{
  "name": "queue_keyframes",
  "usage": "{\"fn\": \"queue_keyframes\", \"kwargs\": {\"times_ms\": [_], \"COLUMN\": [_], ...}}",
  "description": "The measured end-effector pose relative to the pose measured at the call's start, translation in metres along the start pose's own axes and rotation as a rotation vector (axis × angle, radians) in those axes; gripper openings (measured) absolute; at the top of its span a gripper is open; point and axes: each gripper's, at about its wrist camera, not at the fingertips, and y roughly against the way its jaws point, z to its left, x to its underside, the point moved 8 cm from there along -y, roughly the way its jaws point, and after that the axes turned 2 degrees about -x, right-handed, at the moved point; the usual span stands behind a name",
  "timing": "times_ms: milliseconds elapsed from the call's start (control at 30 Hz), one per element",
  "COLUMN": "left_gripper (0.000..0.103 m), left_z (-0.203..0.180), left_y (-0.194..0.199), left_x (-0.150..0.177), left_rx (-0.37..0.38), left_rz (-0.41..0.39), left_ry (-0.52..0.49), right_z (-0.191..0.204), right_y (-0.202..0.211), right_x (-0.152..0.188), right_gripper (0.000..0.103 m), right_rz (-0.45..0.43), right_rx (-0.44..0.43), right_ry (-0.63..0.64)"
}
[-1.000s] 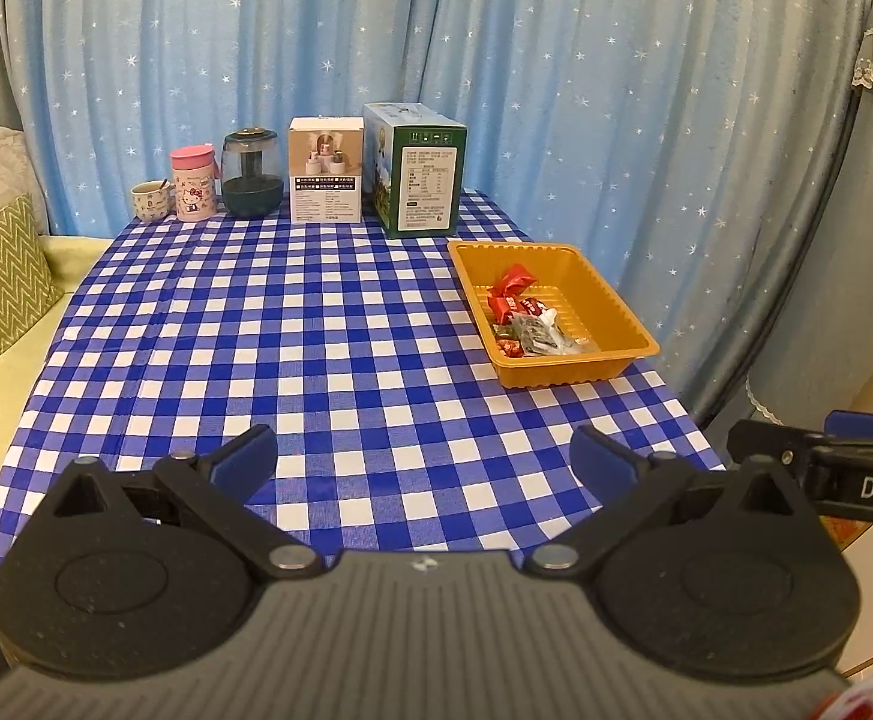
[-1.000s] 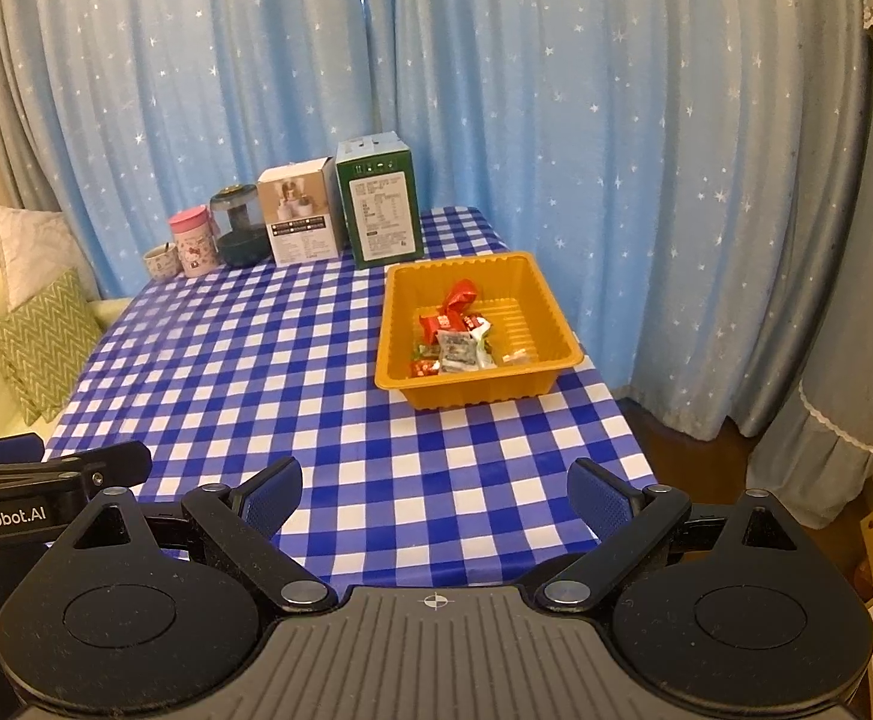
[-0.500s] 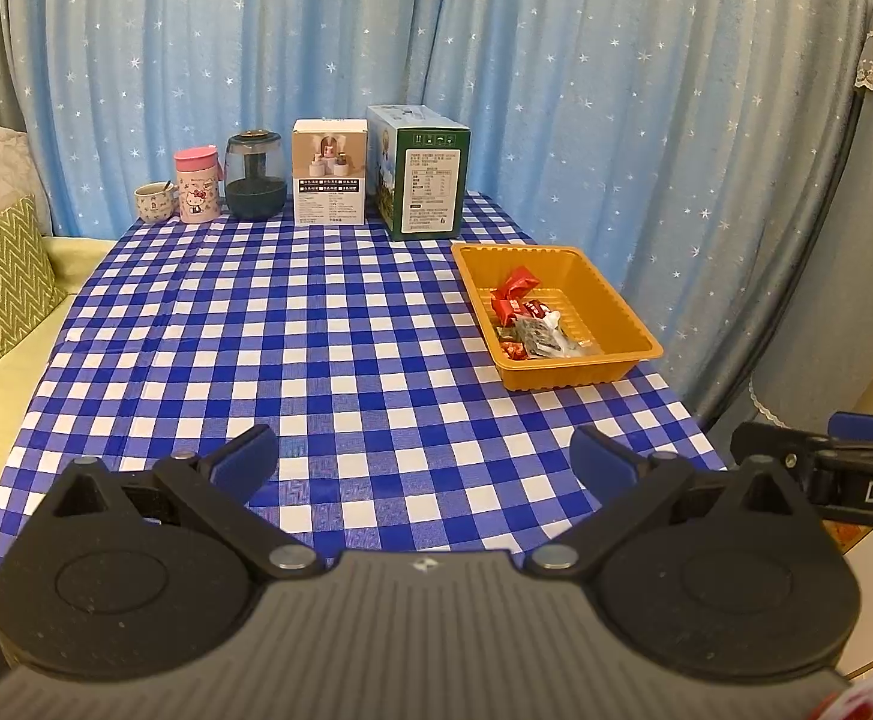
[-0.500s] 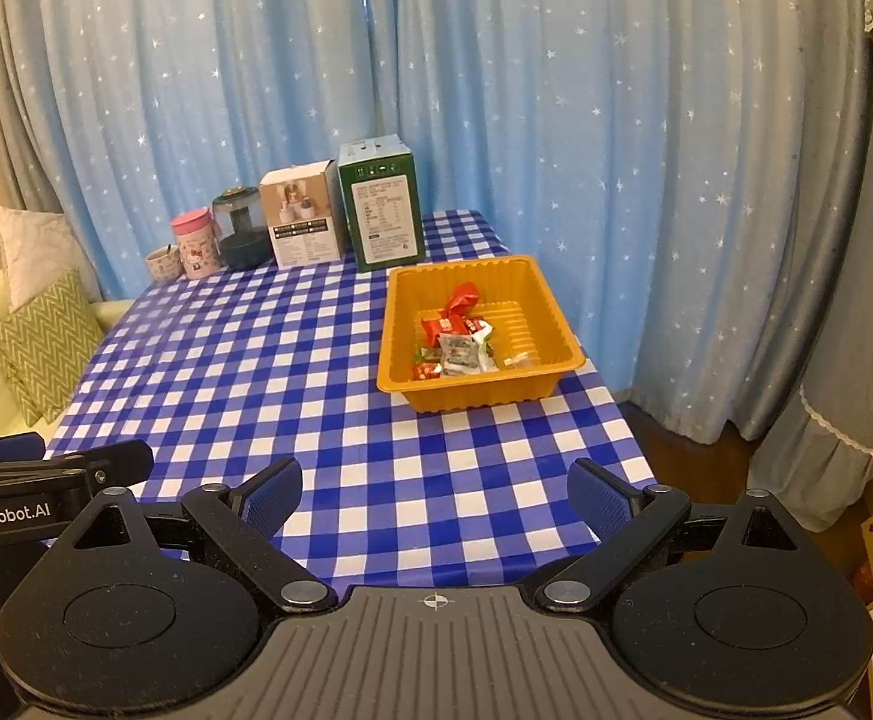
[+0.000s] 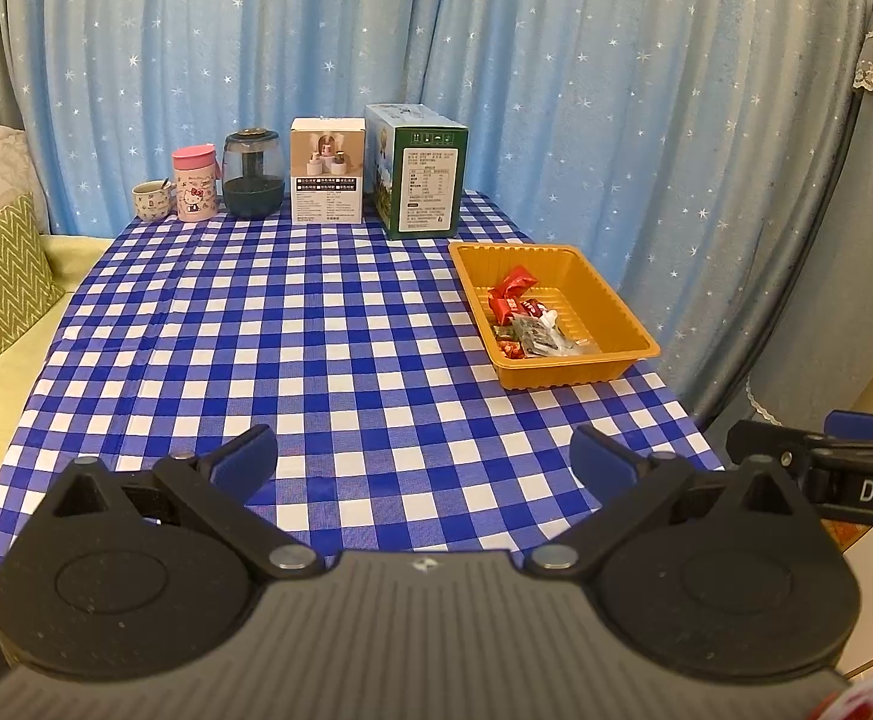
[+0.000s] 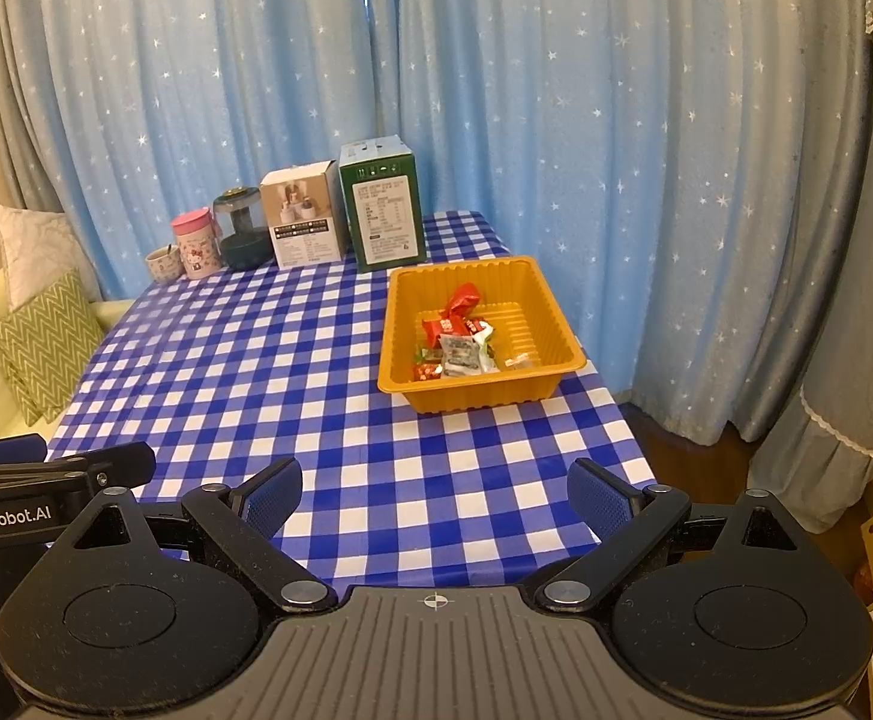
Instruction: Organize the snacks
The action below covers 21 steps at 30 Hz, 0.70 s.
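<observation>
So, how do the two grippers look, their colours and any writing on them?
The left gripper and the right gripper both have matte black bodies with ribbed grey tops, round discs and blue-padded jaws. White lettering shows from the side: "GenRobot.AI" on the left, "DAS" on the right.

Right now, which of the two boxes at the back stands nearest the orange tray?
The green box, taller, just behind the orange tray; the white box stands further left.
</observation>
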Motion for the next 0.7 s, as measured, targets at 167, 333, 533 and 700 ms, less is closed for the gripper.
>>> {"fn": "queue_keyframes", "kwargs": {"times_ms": [167, 333, 533, 700], "left_gripper": [0.103, 0.103, 0.103, 0.103], "left_z": [-0.0005, -0.0003, 0.0001, -0.0002], "left_y": [0.0003, 0.0002, 0.0004, -0.0004], "left_x": [0.0002, 0.0004, 0.0001, 0.0009], "left_rx": [-0.001, -0.001, -0.001, -0.003], "left_rz": [0.001, 0.002, 0.000, 0.001], "left_ry": [0.000, 0.001, -0.001, -0.001], "right_z": [-0.0014, -0.0023, -0.0030, -0.0057], "right_y": [-0.0001, -0.0006, -0.0007, -0.0017], "right_x": [-0.0004, -0.0002, 0.0003, -0.0006], "right_gripper": [0.095, 0.095, 0.095, 0.095], "right_rz": [-0.001, -0.002, -0.004, -0.006], "right_rx": [0.005, 0.006, 0.008, 0.009], "right_ry": [0.000, 0.000, -0.001, -0.002]}}
